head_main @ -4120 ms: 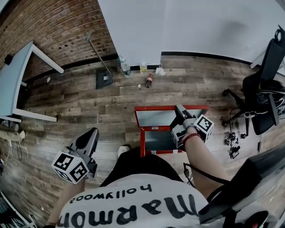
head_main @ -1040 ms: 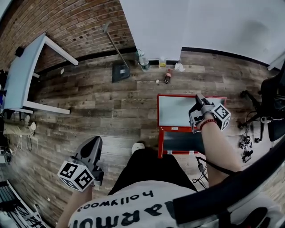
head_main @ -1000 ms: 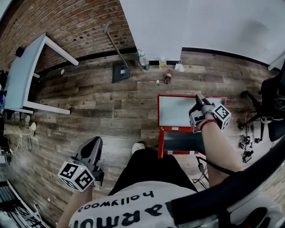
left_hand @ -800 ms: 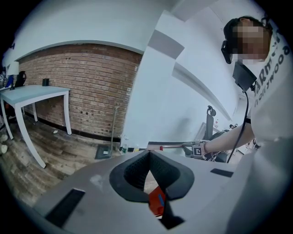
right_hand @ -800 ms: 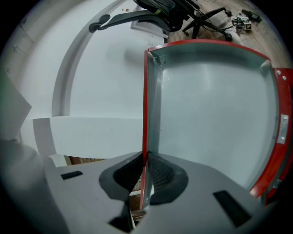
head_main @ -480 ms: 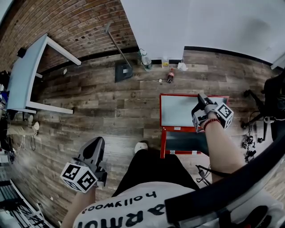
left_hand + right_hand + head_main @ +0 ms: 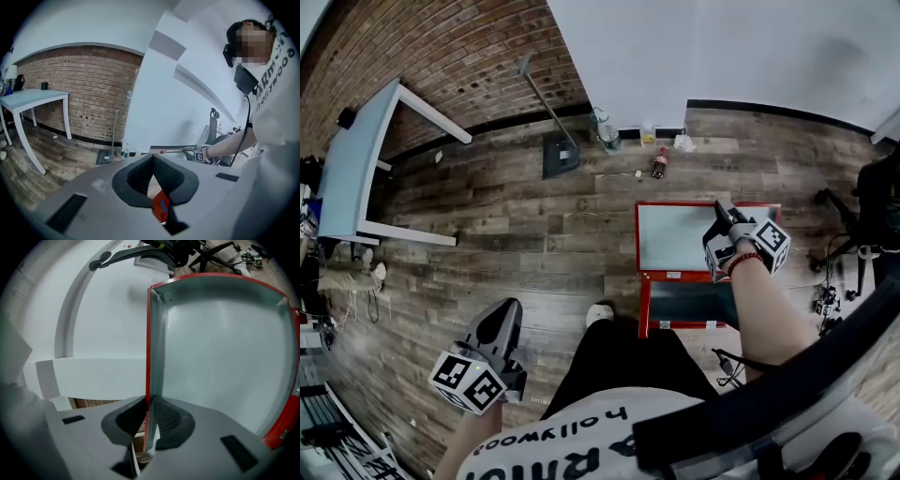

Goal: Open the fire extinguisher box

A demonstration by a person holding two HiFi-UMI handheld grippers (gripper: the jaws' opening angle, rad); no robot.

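The red fire extinguisher box (image 7: 649, 305) lies on the wooden floor with its dark inside showing. Its lid (image 7: 675, 236), red-rimmed with a pale grey inner face (image 7: 225, 357), stands swung back toward the wall. My right gripper (image 7: 722, 211) is shut on the lid's right edge. In the right gripper view the thin red edge (image 7: 150, 343) runs straight down between the pads (image 7: 149, 401). My left gripper (image 7: 502, 314) hangs low at the left, well away from the box, shut with nothing in it (image 7: 152, 157).
A light table (image 7: 352, 159) stands at the left by the brick wall. A dustpan with a long handle (image 7: 560, 153), bottles (image 7: 607, 131) and a cola bottle (image 7: 659, 163) lie along the white wall. An office chair (image 7: 877, 202) and cables (image 7: 825, 300) are at the right.
Since four seconds ago the lid has swung farther open with my right gripper on its edge. Over the last second both grippers have barely moved.
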